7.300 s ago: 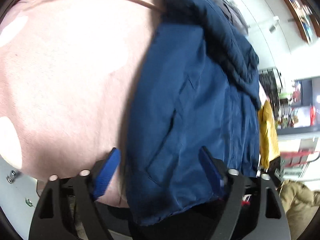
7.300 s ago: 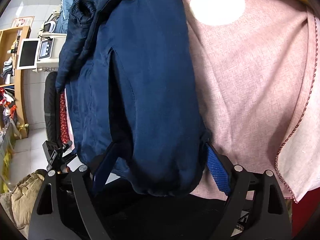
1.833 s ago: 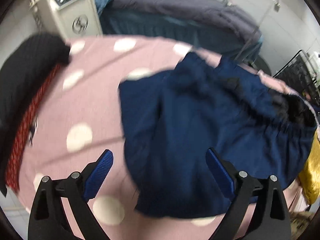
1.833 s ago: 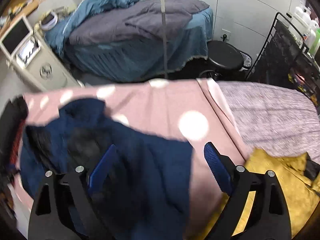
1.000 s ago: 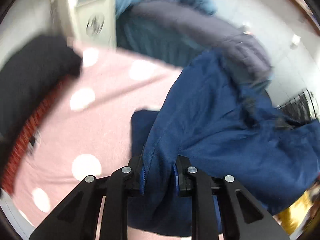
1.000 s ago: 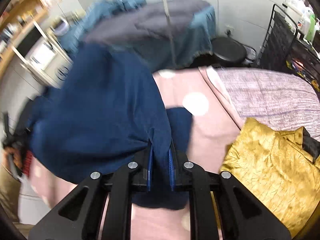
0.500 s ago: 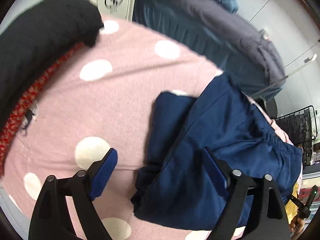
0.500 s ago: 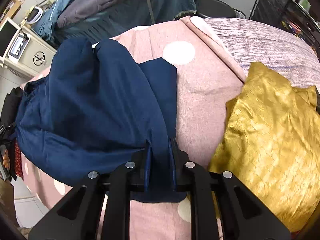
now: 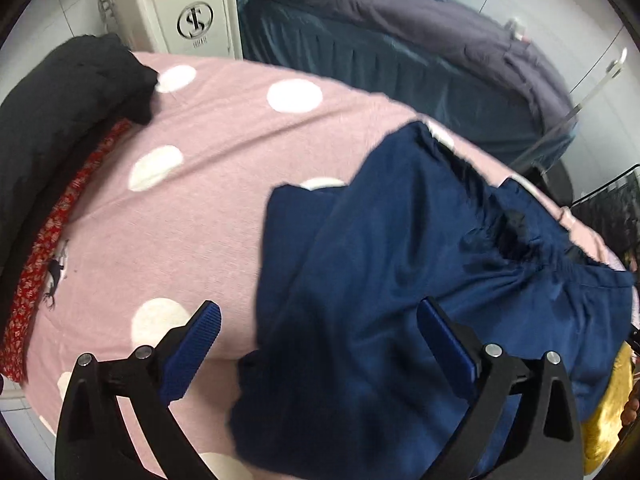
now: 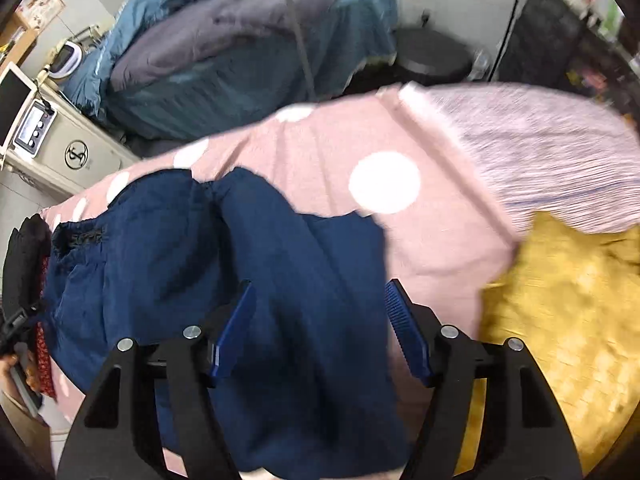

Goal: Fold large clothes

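A navy blue garment (image 9: 400, 280) lies folded over on a pink bedspread with white dots (image 9: 180, 208); its gathered elastic band faces the far right. It also shows in the right wrist view (image 10: 260, 280). My left gripper (image 9: 320, 332) is open and empty above the garment's near left edge. My right gripper (image 10: 320, 320) is open and empty over the garment's near right part.
A yellow crinkled garment (image 10: 560, 312) lies right of the navy one. Black clothing (image 9: 60, 100) and red patterned fabric (image 9: 44, 240) sit at the bed's left. A beige machine (image 9: 192, 4) and a dark blue bed (image 9: 400, 52) stand beyond.
One second ago both grippers were shut on the navy garment, lifting it. The left opened first, then the right; the garment now lies folded on the bedspread.
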`<action>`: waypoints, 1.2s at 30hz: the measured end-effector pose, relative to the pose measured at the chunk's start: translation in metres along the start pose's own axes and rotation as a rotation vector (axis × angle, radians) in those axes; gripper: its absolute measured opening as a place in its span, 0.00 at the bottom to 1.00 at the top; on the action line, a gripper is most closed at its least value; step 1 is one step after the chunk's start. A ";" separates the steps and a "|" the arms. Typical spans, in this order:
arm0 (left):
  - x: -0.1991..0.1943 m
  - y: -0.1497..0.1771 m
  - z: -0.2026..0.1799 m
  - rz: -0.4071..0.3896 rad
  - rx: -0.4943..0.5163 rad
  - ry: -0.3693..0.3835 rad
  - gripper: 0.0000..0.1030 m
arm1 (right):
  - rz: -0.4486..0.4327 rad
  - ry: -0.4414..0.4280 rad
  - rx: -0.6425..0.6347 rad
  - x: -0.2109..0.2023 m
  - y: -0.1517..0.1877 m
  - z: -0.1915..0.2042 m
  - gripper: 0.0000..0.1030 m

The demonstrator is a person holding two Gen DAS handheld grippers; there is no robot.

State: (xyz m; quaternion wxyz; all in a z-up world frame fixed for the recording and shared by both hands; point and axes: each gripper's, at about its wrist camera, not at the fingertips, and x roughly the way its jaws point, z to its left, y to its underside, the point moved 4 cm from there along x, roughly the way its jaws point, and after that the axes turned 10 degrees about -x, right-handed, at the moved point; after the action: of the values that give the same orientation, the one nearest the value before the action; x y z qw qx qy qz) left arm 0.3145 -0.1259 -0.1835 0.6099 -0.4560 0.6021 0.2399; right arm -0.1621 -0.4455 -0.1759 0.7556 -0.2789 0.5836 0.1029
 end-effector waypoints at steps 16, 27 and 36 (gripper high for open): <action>0.071 0.016 0.032 0.183 -0.181 0.024 0.95 | 0.125 0.256 0.031 0.058 -0.001 -0.032 0.54; -0.017 0.036 0.046 -0.023 -0.118 0.076 0.94 | -0.033 0.056 0.060 -0.035 0.056 -0.033 0.87; -0.048 0.093 0.086 0.048 -0.289 0.158 0.94 | 0.016 -0.134 0.115 -0.012 0.087 -0.037 0.89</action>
State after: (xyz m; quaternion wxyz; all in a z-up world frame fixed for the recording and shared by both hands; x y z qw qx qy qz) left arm 0.2733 0.0030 -0.1752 0.4826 -0.5421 0.6182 0.3018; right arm -0.2381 -0.3925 -0.1968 0.8070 -0.2231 0.5388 0.0936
